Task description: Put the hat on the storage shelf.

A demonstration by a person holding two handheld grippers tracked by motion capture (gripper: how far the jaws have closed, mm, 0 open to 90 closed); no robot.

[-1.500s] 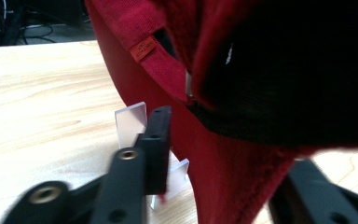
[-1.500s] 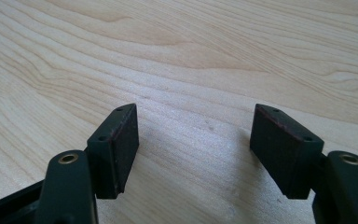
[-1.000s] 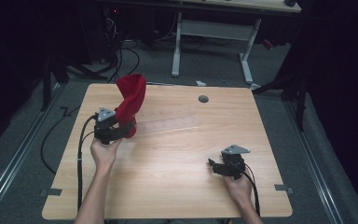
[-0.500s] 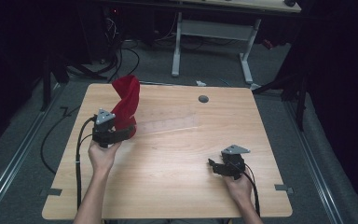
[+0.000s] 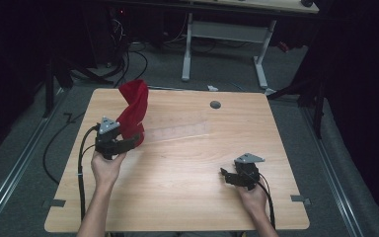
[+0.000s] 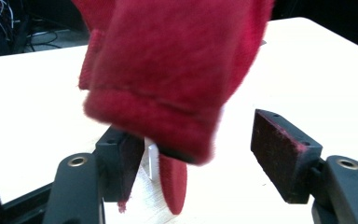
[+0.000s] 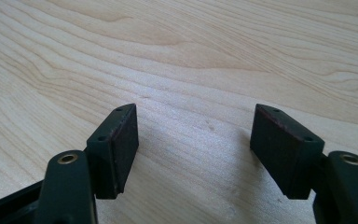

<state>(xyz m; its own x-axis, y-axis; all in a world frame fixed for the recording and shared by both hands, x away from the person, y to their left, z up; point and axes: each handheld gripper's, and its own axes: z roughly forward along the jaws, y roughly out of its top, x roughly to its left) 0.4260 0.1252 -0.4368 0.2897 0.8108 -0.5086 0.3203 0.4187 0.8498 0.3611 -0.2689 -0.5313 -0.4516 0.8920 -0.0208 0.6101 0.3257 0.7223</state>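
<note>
High view: a red cloth (image 5: pixel 132 114) stands up in a twisted column at the left of the frame, above the left gripper (image 5: pixel 131 143), which a hand (image 5: pixel 106 165) holds over the wooden table (image 5: pixel 177 197). Left gripper view shows the fuzzy red cloth (image 6: pixel 177 70) hanging down between the jaws, which are spread wide; its lower edge lies against the left jaw's pad, and the right jaw stands clear of it. A small white tag (image 6: pixel 152 161) peeks out beneath the cloth.

At the lower right of the high view, the right gripper (image 5: pixel 225 176) rests low over the table in the other hand (image 5: pixel 252 197), well apart from the cloth. Right gripper view shows its jaws spread, with bare pale wood grain (image 7: pixel 177 56) between them.

A round dark hole (image 5: pixel 215 104) sits near the table's far edge. Black cables (image 5: pixel 81 168) trail from the left gripper over the table's left side. Beyond the table, at the top of the frame, are grey floor and the white legs of another desk (image 5: pixel 187 47) in a dark room.
</note>
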